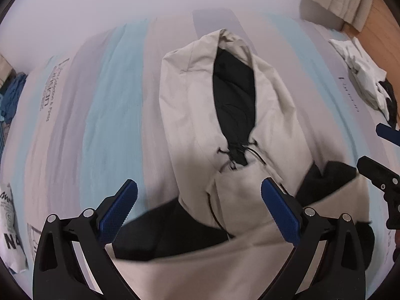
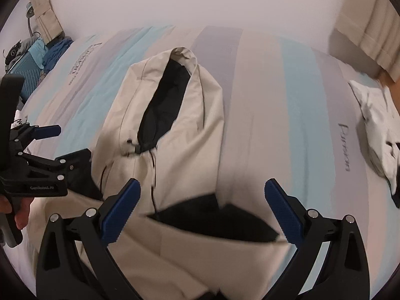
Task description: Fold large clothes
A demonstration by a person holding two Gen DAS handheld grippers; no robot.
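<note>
A cream hooded jacket with black lining was seen lying on the striped bed, hood pointing away. The left gripper and right gripper were held above it, jaws spread and empty. The fabric was judged soft, bulky and light; the shoulder or hem edges were considered the best holds. No containers were seen.

I'm in a home bedroom: a bed with a pale blue, grey and white striped cotton sheet, beige pleated curtains, a wooden floor, crumpled blue clothes piled alongside.
</note>
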